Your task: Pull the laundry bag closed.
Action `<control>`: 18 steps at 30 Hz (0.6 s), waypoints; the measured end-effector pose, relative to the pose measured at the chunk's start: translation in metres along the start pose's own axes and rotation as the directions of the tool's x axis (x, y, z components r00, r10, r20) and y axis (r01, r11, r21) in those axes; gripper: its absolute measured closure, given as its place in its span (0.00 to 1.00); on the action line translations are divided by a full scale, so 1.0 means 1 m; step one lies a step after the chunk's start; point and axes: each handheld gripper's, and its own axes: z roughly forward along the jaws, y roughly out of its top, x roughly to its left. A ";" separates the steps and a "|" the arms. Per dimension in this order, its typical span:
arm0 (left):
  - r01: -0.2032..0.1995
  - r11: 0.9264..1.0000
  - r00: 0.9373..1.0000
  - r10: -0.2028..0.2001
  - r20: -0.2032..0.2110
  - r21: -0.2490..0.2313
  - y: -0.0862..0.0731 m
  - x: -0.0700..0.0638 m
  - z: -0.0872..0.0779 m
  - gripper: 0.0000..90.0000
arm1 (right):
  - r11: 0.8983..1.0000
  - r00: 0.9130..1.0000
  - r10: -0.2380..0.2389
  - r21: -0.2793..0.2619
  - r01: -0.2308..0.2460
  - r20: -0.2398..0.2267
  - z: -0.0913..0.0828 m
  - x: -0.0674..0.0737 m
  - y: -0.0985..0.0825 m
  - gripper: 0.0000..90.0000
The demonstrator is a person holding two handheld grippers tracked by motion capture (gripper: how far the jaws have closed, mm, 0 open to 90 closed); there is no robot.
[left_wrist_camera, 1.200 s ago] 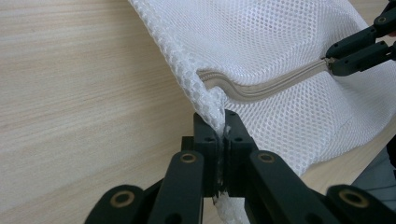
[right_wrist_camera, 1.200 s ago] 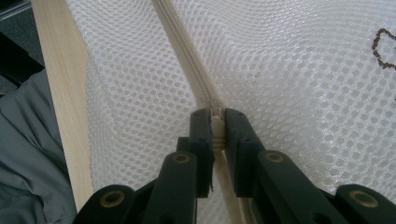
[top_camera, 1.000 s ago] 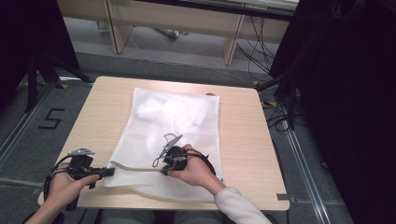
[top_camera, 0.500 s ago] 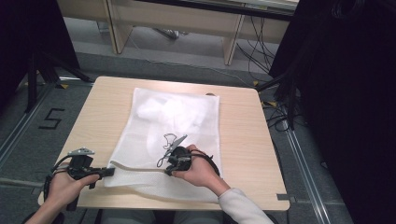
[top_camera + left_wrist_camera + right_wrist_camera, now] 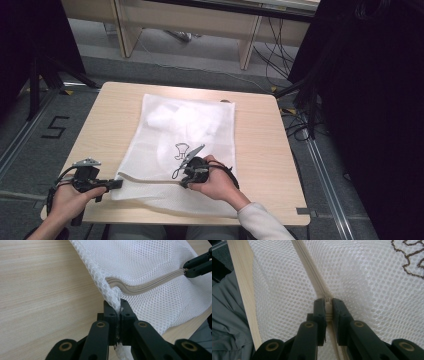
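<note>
Mesh laundry bag (image 5: 185, 135), white and lying flat across the middle of the desk (image 5: 260, 130), is held at its near edge by both tools. Nearest the person, at the bag's near-left corner, the left gripper (image 5: 117, 308) has its jaws shut tight on a pinch of the mesh hem, anchoring that end just past where the zipper (image 5: 147, 285) begins. From there the beige zipper band runs as a long, slightly lifted line toward the person's right, parallel to the desk's near edge, to the right gripper (image 5: 327, 305), whose jaws are closed on what looks like the slider or pull of the zipper. So the zipper's long axis lies straight between the two grippers, and any sliding would, by my judgement, go along that line, with the right hand (image 5: 215, 182) doing the travel and the left hand (image 5: 67, 200) holding tension. Farther off, a dark embroidered motif (image 5: 181, 150) sits on the mesh just beyond the right gripper, and something pale shows through the bag's far half. Compared with a second ago, the right gripper sits slightly farther right along the zipper, lengthening the raised band; the left gripper has not moved.
</note>
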 end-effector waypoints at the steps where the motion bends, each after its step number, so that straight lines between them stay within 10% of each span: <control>1: 0.000 1.000 1.000 0.000 -0.001 0.000 0.000 0.000 0.000 0.96 | 1.000 1.000 -0.003 0.000 0.003 0.004 0.000 0.000 0.000 0.92; 18: 0.000 1.000 1.000 0.000 -0.003 0.000 0.000 0.000 0.001 0.96 | 1.000 1.000 0.009 -0.002 -0.009 0.007 -0.007 -0.002 -0.008 0.92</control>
